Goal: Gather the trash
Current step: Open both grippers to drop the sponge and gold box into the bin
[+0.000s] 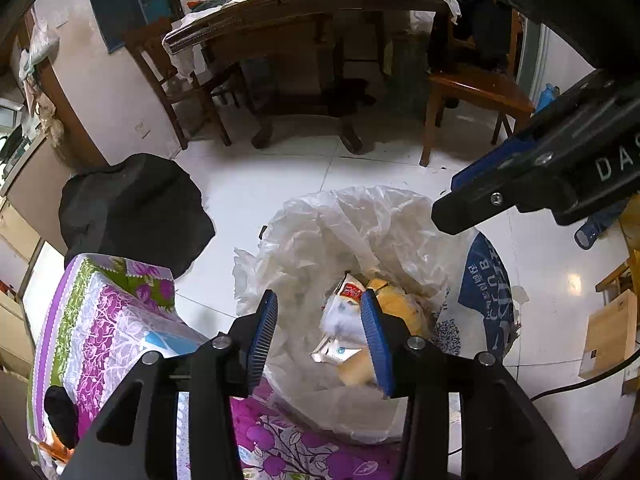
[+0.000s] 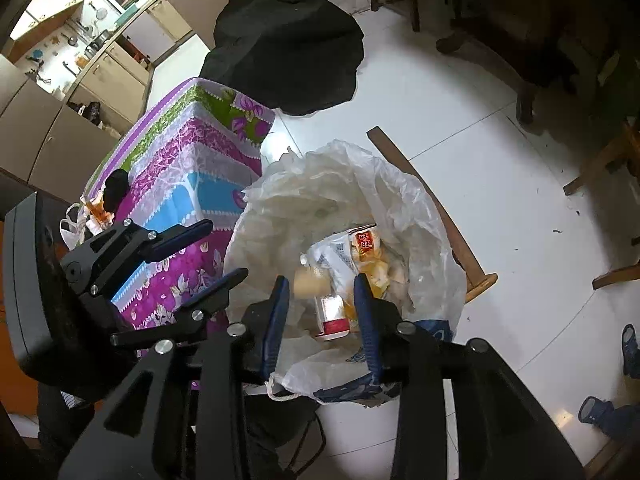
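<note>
On the left we see the counter (image 1: 112,320) under its flowered purple cloth, with a black bundle (image 1: 136,208) on the floor behind it. Just right of the counter stands the bin (image 1: 486,280), lined with a crumpled white bag (image 1: 360,224). Our left tongs (image 1: 320,316) hang over the bag's mouth, spread, with nothing between the pads. Below them the trash lies in the bag: a white wrapper (image 1: 340,320) with a red label and something yellow (image 1: 400,304) beside it. Our right tongs (image 2: 322,296) hover over the same opening, also spread and pinching nothing; a small tan piece (image 2: 308,282) shows blurred between the tips, above a red-capped white container (image 2: 332,316). Further right a wooden stick (image 2: 432,204) lies on the floor against the bin.
</note>
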`<state>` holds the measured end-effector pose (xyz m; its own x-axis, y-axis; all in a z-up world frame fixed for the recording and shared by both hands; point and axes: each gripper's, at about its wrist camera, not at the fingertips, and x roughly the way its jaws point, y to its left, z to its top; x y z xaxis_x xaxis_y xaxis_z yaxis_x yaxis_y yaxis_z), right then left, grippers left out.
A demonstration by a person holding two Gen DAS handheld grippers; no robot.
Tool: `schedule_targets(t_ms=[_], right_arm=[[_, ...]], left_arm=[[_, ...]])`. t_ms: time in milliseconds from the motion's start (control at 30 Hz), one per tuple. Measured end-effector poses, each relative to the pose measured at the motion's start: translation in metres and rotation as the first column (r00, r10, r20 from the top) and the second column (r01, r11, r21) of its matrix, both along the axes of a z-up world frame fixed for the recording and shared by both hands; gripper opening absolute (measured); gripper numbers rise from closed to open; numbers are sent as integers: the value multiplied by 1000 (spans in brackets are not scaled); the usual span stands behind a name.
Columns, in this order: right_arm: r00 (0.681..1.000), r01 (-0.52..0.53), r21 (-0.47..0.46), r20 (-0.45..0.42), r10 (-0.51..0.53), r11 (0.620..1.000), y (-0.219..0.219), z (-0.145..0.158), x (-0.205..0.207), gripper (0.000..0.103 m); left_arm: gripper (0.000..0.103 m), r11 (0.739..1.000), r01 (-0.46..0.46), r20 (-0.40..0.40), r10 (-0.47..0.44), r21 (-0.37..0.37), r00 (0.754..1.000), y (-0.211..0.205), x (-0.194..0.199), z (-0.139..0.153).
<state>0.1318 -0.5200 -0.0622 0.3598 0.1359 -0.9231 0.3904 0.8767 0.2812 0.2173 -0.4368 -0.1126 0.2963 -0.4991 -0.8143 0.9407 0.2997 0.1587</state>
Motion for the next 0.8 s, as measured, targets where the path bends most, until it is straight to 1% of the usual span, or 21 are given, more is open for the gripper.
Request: schedule_targets(t_ms=[400, 800], right_arm=[[999, -18, -48, -30, 16, 999, 6, -5, -2, 32], [999, -28, -58, -45, 25, 998, 13, -17, -4, 32]], left_arm=[[44, 1000, -13, 42, 14, -3, 999, 5, -6, -2], [44, 999, -43, 101, 43, -6, 994, 17, -14, -1]])
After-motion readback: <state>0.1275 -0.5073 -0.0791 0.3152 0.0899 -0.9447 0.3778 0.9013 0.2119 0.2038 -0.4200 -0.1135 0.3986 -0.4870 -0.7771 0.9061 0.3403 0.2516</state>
